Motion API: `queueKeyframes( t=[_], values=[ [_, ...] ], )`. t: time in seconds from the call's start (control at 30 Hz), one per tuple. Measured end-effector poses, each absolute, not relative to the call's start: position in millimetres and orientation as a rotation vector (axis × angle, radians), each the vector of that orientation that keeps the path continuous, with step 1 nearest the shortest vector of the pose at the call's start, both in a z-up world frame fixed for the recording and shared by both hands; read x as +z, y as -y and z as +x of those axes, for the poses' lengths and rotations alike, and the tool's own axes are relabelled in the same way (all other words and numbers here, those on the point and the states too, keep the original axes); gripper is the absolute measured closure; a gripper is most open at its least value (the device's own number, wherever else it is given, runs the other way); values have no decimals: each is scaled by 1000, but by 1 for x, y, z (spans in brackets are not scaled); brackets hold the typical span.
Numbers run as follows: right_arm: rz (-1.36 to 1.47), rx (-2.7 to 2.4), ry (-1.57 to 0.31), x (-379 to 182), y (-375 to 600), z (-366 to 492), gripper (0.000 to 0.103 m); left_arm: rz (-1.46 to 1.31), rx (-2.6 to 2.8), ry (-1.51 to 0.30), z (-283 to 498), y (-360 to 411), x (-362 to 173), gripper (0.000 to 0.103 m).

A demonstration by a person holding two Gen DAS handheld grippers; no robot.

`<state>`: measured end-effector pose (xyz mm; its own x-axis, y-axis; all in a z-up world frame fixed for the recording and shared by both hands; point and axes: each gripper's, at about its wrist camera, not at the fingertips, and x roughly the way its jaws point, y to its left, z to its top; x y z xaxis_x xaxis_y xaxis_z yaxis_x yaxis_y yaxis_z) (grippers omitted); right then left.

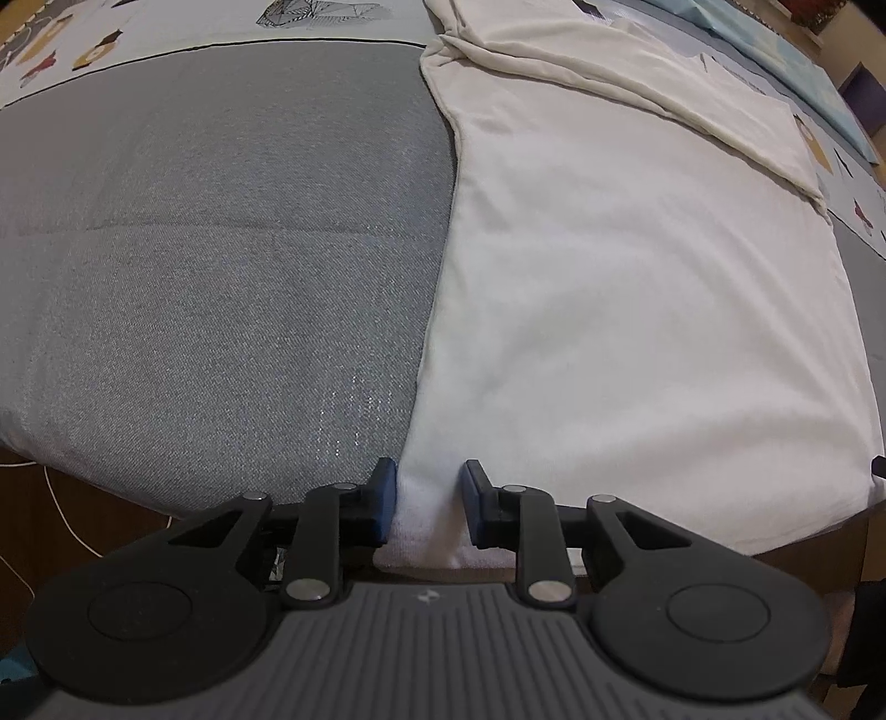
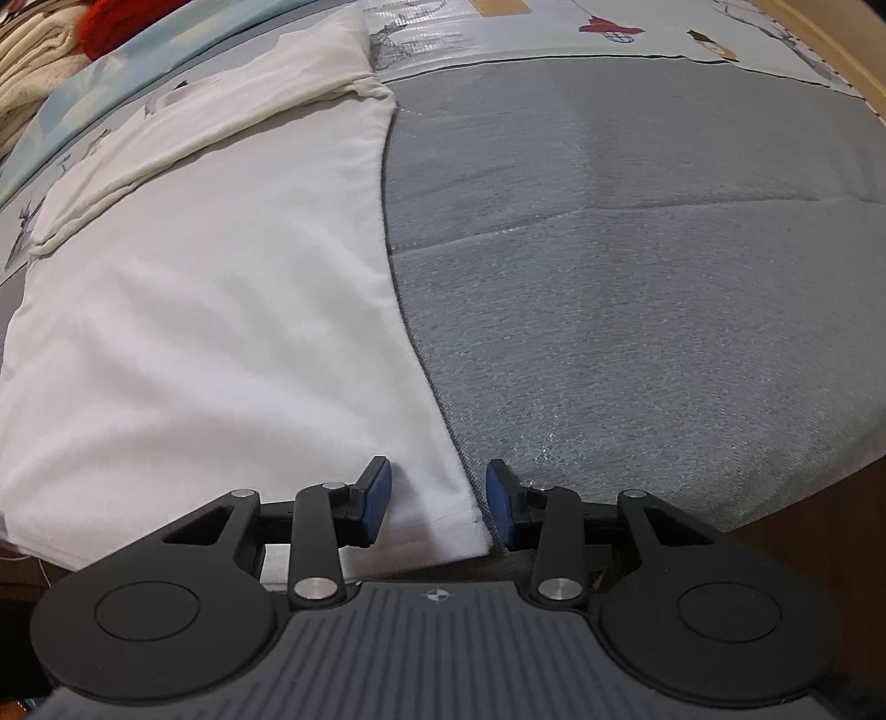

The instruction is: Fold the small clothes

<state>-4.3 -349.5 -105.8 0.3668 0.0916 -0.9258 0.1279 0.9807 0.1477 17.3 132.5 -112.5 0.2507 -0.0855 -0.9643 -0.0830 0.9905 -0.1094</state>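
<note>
Both grippers tipped steeply down over the near edge of the bed, one at each bottom corner of the white garment [image 1: 637,310].

Left gripper [image 1: 429,501] set right at the garment's near left corner: blue pads [image 1: 383,498] either side of a bunched strip of white cloth, left pad against the fabric's edge, right pad touching or just off it. Narrow gap, cloth filling it; looks like a pinch on the hem, though how firm cannot be told.

Right gripper [image 2: 437,509] over the near right corner, jaws standing apart. Left pad resting over the white fabric, right pad out over the grey bedcover [image 2: 637,304], the garment's corner edge lying between them. Daylight visible between cloth and right pad, so no grip here.

White garment spread flat on the grey cover, near hem hanging slightly past the bed's edge. Far end doubled over, a folded flap [image 1: 637,83] lying across the top. Long side edges running away from each gripper toward the patterned sheet [image 1: 166,33] at the far side. Red and cream fabrics [image 2: 66,27] piled in the right camera's far left corner.
</note>
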Motion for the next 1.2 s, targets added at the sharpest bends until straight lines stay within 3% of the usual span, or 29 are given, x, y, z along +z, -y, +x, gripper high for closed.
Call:
queueKeyframes(
  t=[0.1, 0.13, 0.17, 0.33, 0.57, 0.7, 0.73, 0.77, 1.2],
  values=[
    [208, -9, -1198, -106, 348, -5, 73, -149, -14, -1316, 17, -131, -113, 96],
    [207, 1, -1197, -106, 348, -5, 94, -153, -14, -1308, 16, -131, -111, 97],
    [215, 12, -1194, -105, 348, -5, 98, -162, -13, -1299, 14, -131, -109, 97],
    [290, 23, -1149, -96, 356, -8, 98, -244, -29, -1284, 7, -138, -104, 96],
    [224, 21, -1210, -107, 346, -5, 87, -223, -8, -1338, 6, -139, -115, 93],
    [219, 24, -1208, -108, 346, -6, 87, -206, -10, -1320, 6, -140, -113, 97],
    [215, 26, -1204, -108, 347, -6, 93, -196, -2, -1299, 5, -141, -111, 97],
    [216, 28, -1199, -107, 348, -6, 97, -185, 9, -1271, 4, -140, -106, 97],
    [376, 130, -930, -8, 367, -35, 99, -107, -112, -994, -40, -124, 6, 98]
  ],
)
